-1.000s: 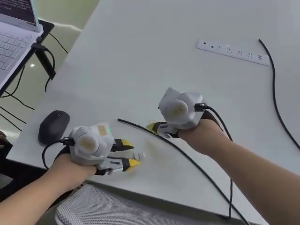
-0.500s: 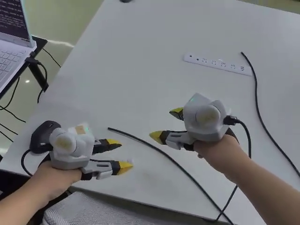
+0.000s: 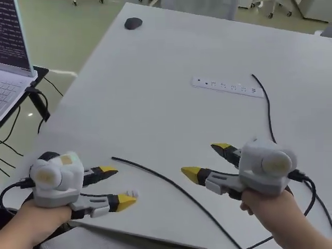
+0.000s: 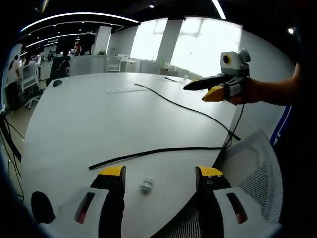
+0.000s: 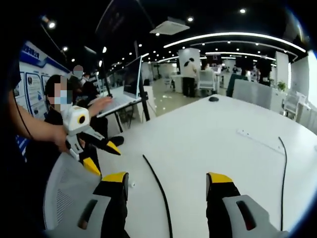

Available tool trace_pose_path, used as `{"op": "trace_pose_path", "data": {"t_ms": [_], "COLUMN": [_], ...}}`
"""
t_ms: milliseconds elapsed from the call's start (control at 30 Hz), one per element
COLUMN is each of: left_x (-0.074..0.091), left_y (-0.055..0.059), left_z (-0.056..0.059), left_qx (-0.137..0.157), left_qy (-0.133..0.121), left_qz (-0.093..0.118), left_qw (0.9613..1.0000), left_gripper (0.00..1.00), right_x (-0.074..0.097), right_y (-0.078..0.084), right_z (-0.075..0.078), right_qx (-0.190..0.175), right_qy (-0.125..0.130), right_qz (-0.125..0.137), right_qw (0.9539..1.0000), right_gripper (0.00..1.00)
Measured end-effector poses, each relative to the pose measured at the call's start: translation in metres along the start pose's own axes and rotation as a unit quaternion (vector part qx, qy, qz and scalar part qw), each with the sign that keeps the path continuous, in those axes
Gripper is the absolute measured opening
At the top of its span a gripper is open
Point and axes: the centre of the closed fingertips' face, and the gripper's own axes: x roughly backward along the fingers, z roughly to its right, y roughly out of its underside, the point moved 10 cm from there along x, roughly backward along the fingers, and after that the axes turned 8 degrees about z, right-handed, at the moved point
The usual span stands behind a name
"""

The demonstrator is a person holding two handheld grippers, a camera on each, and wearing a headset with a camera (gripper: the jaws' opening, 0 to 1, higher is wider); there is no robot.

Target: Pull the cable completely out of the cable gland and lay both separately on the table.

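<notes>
A thin black cable (image 3: 171,182) lies loose on the white table (image 3: 155,78), running from the front left toward the near edge. The small white cable gland (image 3: 132,193) rests apart from it by the near edge. My left gripper (image 3: 118,185) is open, its lower yellow tip just beside the gland. In the left gripper view the gland (image 4: 145,185) sits between my jaws and the cable (image 4: 158,150) lies beyond. My right gripper (image 3: 203,160) hovers open to the right of the cable, holding nothing. The right gripper view shows the cable (image 5: 158,191) and gland (image 5: 131,184) ahead.
A white power strip (image 3: 225,86) with a black cord (image 3: 267,109) lies mid-table. One black mouse (image 3: 133,23) sits at the far edge, another (image 3: 49,155) behind my left gripper. A laptop (image 3: 8,62) stands at left. A mesh chair (image 4: 252,168) is at the table's near edge.
The two grippers have drawn apart: the right one moved right, away from the cable, the left one drew back to the left. The head camera tilted up. Cable and gland lie still.
</notes>
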Motion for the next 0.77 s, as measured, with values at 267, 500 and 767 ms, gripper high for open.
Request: {"op": "trace_pose_path", "data": {"t_ms": [267,500,767], "left_x": [0.006,0.013,0.018], "left_y": [-0.001,-0.003,0.002], "left_z": [0.006,0.008,0.008], "left_qx": [0.001,-0.004,-0.008], "left_qy": [-0.006,-0.017,-0.025], "left_qz": [-0.002,0.005,-0.016], "left_qw": [1.0,0.9998,0.9995], "left_gripper": [0.63,0.68,0.73], "right_x": [0.035,0.055,0.058], "right_y": [0.022,0.046,0.062], "right_z": [-0.002,-0.006,-0.017], "right_qx": [-0.035,-0.041,-0.057], "right_qy": [0.019,0.024,0.016], "right_qz": [0.019,0.004,-0.014], "right_qw": [0.999,0.9989,0.9981], "right_gripper": [0.71,0.76,0.83]}}
